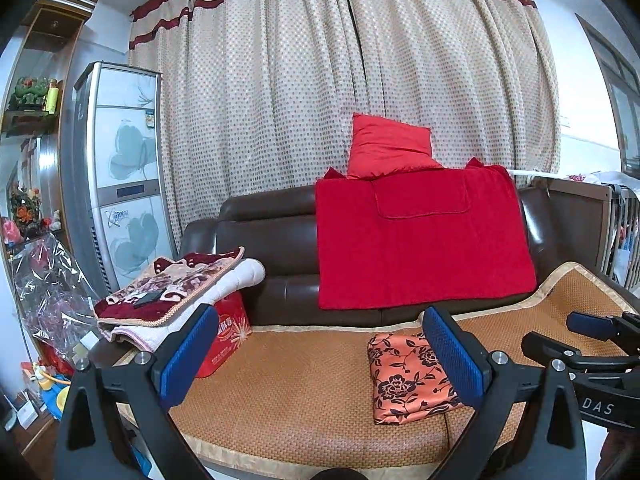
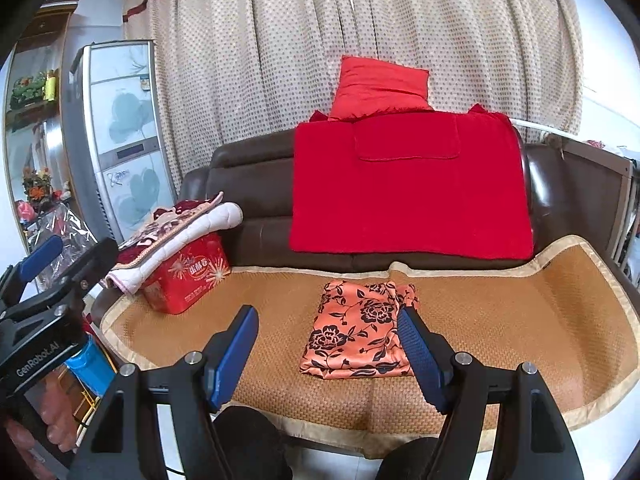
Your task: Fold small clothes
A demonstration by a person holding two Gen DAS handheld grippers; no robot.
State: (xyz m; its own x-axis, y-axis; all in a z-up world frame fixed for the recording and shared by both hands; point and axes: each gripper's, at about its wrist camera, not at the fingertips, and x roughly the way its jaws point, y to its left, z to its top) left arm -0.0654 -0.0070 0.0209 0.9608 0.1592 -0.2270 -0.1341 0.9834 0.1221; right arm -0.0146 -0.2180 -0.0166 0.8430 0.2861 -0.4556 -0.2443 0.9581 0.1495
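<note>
Right wrist view: folded floral garment (image 2: 356, 328) lies mid-mat (image 2: 520, 320), just ahead. Right gripper (image 2: 326, 354) nearer, jaws spread, empty. Left gripper (image 1: 316, 356) likewise spread.

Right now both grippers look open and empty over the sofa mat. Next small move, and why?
Probably pull both grippers back, or check the fold before any new grasp. The orange flowered cloth already lies as a folded rectangle on the woven mat, the left gripper and right gripper stand open with nothing between the pads, and no other unfolded small garment shows on the mat.
</note>
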